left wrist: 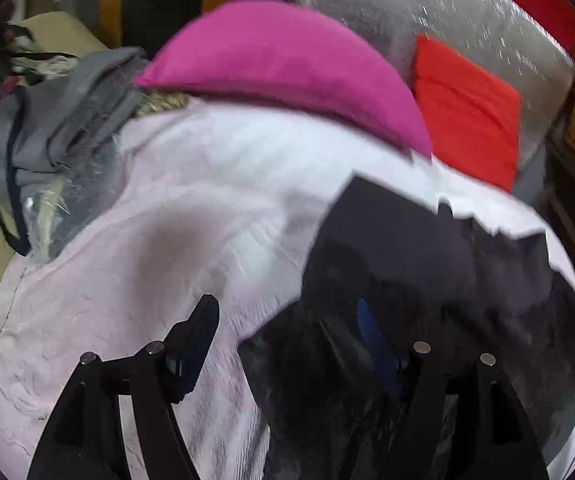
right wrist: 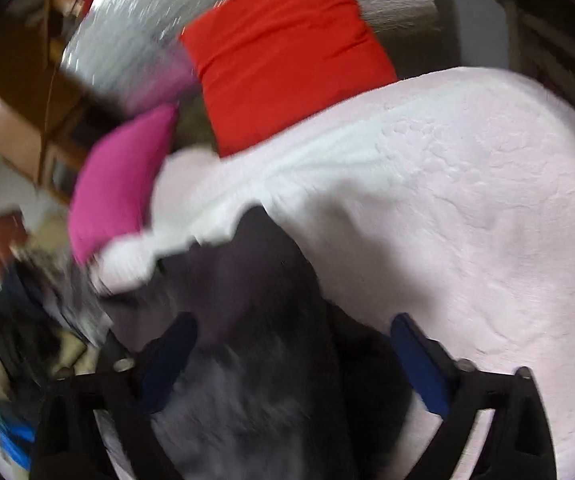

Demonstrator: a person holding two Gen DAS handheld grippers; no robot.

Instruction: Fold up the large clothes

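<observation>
A home bedroom: pale pink bedspread (left wrist: 135, 240), magenta pillow (left wrist: 287, 64), red cushion (right wrist: 287, 52), heaped clothes (left wrist: 59, 120)

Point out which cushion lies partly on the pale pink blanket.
The magenta cushion: its lower edge overlaps the pale pink blanket. The red cushion lies further back on the silver surface.

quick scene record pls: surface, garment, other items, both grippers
surface: pale pink textured cover
garment: dark garment lying on the cover, edges uneven
behind: magenta cushion, red cushion
left side: grey clothes pile
left gripper: fingers apart, nothing pinched, over the garment's edge
right gripper: fingers apart, dark garment beneath and between them, not clamped
image quality: motion blur in both views
</observation>
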